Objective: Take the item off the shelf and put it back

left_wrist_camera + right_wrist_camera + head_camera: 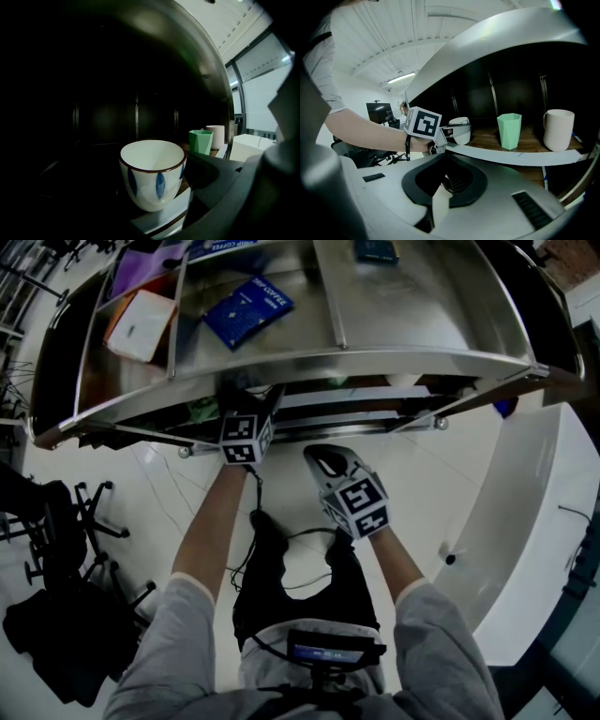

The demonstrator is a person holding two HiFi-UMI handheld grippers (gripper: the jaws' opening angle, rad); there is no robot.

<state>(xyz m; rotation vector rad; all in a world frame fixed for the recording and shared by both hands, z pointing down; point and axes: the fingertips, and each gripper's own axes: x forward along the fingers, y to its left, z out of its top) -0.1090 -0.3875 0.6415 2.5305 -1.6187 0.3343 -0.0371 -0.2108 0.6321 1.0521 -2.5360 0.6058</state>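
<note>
A white cup with blue leaf marks and a brown rim point(152, 173) stands at the front edge of the dark lower shelf. It sits between the jaws of my left gripper point(152, 187), whose right finger point(220, 187) lies against its side. In the right gripper view the same cup point(463, 136) shows with my left gripper point(457, 129) around it. From the head view my left gripper point(246, 427) reaches under the steel shelf point(375, 362), which hides its fingertips. My right gripper point(330, 463) hangs in front of the shelf, shut and empty point(440, 197).
A green faceted cup point(509, 131) and a white mug point(558, 129) stand further right on the same shelf. The top shelf carries a blue coffee packet point(247, 310) and a white box point(141, 326). Black chairs point(66, 521) stand left, a white counter point(534, 521) right.
</note>
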